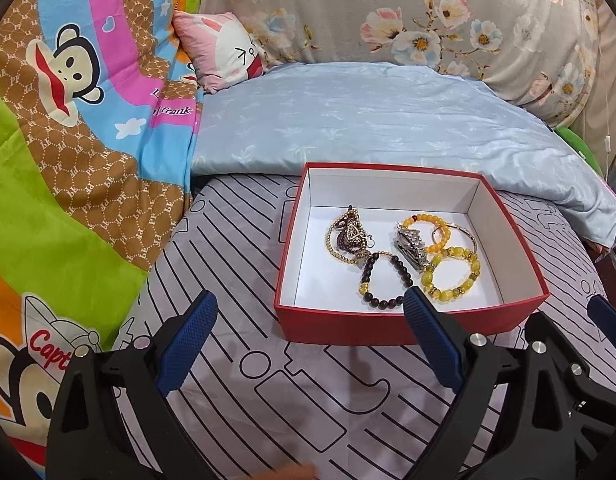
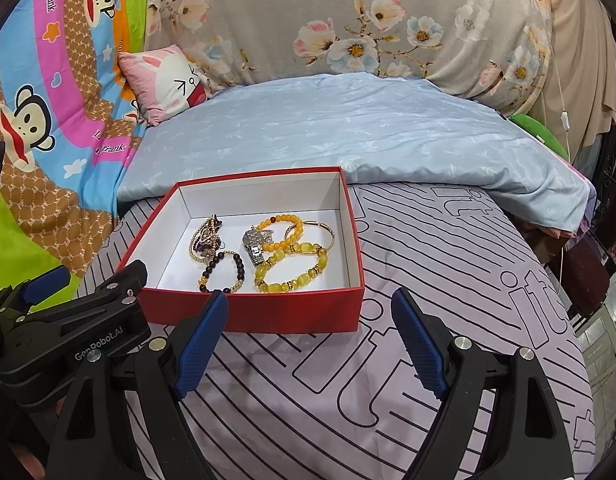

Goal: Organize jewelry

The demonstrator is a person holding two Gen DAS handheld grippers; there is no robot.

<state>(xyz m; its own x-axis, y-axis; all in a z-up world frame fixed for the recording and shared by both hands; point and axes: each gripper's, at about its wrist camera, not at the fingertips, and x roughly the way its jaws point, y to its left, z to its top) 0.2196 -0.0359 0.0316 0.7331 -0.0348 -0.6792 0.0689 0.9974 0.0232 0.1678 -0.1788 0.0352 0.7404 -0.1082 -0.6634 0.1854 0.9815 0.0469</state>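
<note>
A red box (image 1: pixel 388 326) with white inside sits on the striped bedsheet; it also shows in the right wrist view (image 2: pixel 252 312). Inside lie a dark bead bracelet (image 1: pixel 382 278), a yellow bead bracelet (image 1: pixel 454 274), an orange bead bracelet (image 1: pixel 426 232), a silver watch (image 1: pixel 410 246), a gold bangle (image 1: pixel 464 236) and a tangled gold chain (image 1: pixel 350 238). My left gripper (image 1: pixel 310 308) is open and empty just before the box's near wall. My right gripper (image 2: pixel 310 308) is open and empty at the box's near right corner.
A folded light-blue quilt (image 1: pixel 368 124) lies behind the box. A colourful monkey-print blanket (image 1: pixel 68 140) is piled at the left. A pink bunny pillow (image 1: pixel 220 48) and floral bedding (image 1: pixel 428 12) are at the back. The bed edge drops off at the right (image 2: pixel 580 280).
</note>
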